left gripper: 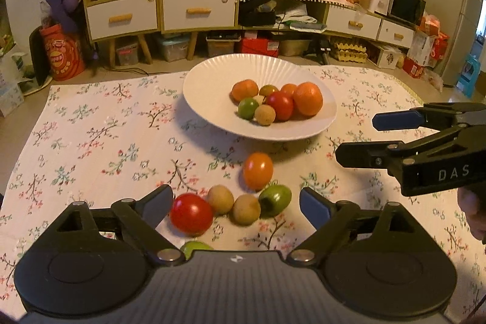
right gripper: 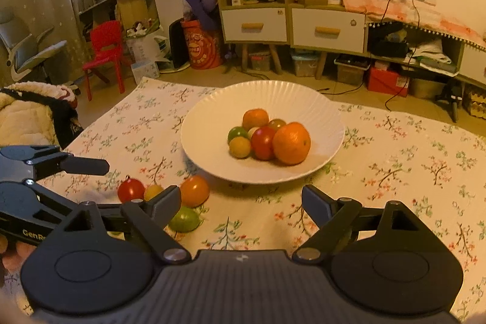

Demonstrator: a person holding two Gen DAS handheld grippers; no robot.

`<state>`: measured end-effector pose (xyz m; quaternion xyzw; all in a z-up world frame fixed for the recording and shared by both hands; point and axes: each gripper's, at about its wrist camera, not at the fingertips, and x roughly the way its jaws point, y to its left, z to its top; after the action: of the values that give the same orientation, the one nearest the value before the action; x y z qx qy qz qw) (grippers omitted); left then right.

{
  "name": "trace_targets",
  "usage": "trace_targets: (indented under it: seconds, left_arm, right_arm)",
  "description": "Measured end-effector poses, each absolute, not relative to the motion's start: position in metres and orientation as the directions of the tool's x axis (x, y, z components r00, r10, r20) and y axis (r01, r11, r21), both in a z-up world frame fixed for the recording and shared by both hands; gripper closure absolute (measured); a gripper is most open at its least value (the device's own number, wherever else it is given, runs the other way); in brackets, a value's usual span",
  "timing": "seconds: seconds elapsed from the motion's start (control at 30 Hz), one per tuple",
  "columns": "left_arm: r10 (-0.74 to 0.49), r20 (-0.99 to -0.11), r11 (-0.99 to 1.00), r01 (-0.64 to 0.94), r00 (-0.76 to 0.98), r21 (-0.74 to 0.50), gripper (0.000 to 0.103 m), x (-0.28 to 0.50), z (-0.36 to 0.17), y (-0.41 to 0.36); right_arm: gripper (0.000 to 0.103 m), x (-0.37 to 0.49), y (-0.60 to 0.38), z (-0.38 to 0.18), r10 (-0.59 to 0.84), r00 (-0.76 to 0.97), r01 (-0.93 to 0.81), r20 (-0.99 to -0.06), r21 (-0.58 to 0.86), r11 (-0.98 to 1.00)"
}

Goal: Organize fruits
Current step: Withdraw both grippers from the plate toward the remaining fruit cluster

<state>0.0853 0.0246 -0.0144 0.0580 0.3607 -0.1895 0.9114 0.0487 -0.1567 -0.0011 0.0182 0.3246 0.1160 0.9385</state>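
A white ribbed plate (left gripper: 206, 87) (right gripper: 206, 117) holds several fruits, among them a big orange (right gripper: 291, 143) and a red tomato (right gripper: 262, 141). On the floral cloth in front of it lie an orange tomato (left gripper: 258, 170), a red tomato (left gripper: 191, 213), two tan round fruits (left gripper: 220, 199), a green tomato (left gripper: 275, 199) and a half-hidden green fruit (left gripper: 196, 248). My left gripper (left gripper: 236, 205) is open, and this loose cluster lies just ahead between its fingertips, untouched. My right gripper (right gripper: 241, 202) (left gripper: 357, 138) is open over bare cloth, right of the cluster.
The cloth (left gripper: 91, 141) covers a low surface whose far edge runs behind the plate. Beyond it are the floor, a cabinet with drawers (left gripper: 197, 11), storage boxes and a red chair (right gripper: 104, 50). A fleecy bundle (right gripper: 27, 111) lies at the cloth's left. One finger (right gripper: 85, 165) of the left gripper shows at left.
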Motion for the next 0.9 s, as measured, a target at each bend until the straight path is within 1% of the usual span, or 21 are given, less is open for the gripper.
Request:
trace_targets:
  seconds: [0.23, 0.4, 0.63, 0.9]
  left_arm:
    - [-0.297, -0.687, 0.929, 0.366, 0.663, -0.048, 0.009, 0.078, -0.019, 0.035]
    - [-0.286, -0.700, 0.934, 0.355, 0.654, -0.050, 0.008, 0.073, -0.024, 0.045]
    - [-0.262, -0.704, 0.948, 0.314, 0.660, -0.058, 0.006, 0.066, -0.031, 0.068]
    - [-0.252, -0.709, 0.945, 0.326, 0.658, -0.034, 0.006, 0.061, -0.043, 0.079]
  right_arm:
    - [0.012, 0.040, -0.148, -0.011, 0.209, 0.749, -0.204, -0.629, 0.081, 0.976]
    - [0.005, 0.037, -0.142, -0.017, 0.197, 0.736, -0.197, -0.647, 0.073, 0.978]
    - [0.003, 0.034, -0.133, -0.026, 0.188, 0.718, -0.191, -0.670, 0.069, 0.979]
    - [0.002, 0.030, -0.128, -0.033, 0.191, 0.709, -0.190, -0.679, 0.077, 0.979]
